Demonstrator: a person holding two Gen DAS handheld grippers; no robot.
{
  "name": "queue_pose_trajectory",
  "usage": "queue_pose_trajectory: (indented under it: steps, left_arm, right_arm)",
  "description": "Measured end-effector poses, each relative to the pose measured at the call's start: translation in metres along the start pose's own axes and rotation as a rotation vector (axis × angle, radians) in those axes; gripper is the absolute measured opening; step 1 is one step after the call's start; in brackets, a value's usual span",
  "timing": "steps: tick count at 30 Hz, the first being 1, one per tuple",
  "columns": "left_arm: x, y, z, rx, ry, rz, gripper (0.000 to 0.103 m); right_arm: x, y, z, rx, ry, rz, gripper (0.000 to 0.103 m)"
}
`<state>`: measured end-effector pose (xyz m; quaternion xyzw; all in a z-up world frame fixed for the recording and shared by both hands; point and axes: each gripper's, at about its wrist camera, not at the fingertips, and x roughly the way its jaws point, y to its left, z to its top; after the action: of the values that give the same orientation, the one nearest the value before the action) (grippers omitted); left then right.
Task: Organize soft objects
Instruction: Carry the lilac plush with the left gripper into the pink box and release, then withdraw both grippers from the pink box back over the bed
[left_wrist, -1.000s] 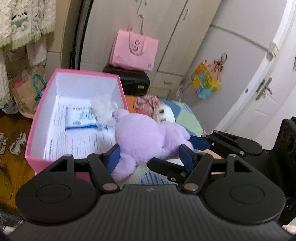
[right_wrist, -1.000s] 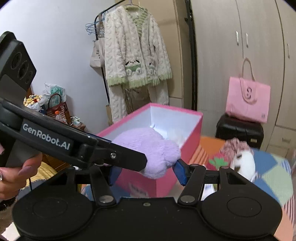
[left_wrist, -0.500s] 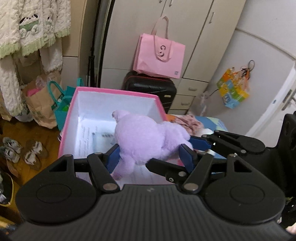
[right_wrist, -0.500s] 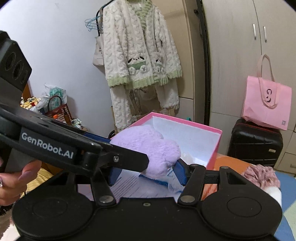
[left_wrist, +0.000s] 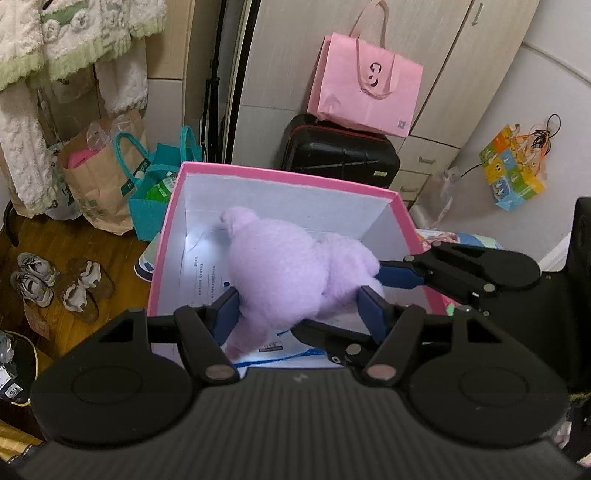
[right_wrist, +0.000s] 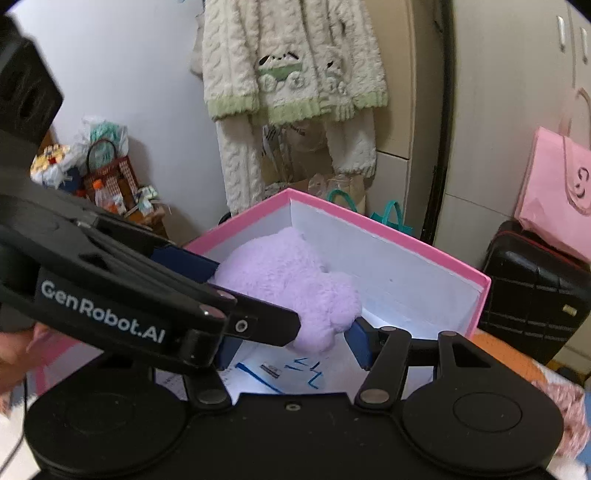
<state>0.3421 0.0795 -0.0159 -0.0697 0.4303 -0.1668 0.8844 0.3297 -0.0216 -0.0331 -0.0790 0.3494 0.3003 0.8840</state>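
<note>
A purple plush toy (left_wrist: 284, 273) hangs over the open pink box (left_wrist: 288, 173), whose white inside holds printed papers. My left gripper (left_wrist: 299, 314) is shut on the plush, blue pads pressed into both sides. My right gripper (right_wrist: 291, 343) is also shut on the same purple plush toy (right_wrist: 291, 280), gripping another part; its arm crosses the left wrist view from the right. In the right wrist view the left gripper's arm lies across the left side, and the pink box (right_wrist: 406, 236) sits below the plush.
A black suitcase (left_wrist: 340, 151) with a pink paper bag (left_wrist: 369, 88) on it stands behind the box. Paper and teal bags (left_wrist: 110, 177) and shoes (left_wrist: 55, 284) lie on the wooden floor at left. A cream cardigan (right_wrist: 291, 66) hangs on the wall.
Both grippers carried the purple plush from beside the box to over its inside and tilted downward. The grip on the plush stayed the same.
</note>
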Motion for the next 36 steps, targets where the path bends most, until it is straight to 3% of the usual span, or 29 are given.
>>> queue_pose_trajectory:
  steps: [4, 10, 22, 36]
  left_arm:
    - [0.012, 0.002, 0.004, -0.011, 0.029, 0.029, 0.068]
    - [0.003, -0.005, 0.001, 0.049, -0.020, 0.081, 0.070]
    - [-0.081, -0.032, -0.032, 0.203, -0.149, 0.114, 0.078]
    - [-0.175, -0.062, -0.082, 0.341, -0.218, 0.104, 0.086]
  right_arm:
    - [0.015, -0.007, 0.005, -0.021, 0.053, 0.005, 0.065]
    - [0.012, -0.009, 0.007, -0.012, 0.069, -0.035, 0.066]
    - [-0.053, 0.030, -0.005, -0.049, 0.042, -0.123, 0.068]
    - [-0.135, 0.082, -0.023, -0.108, -0.021, -0.125, 0.069]
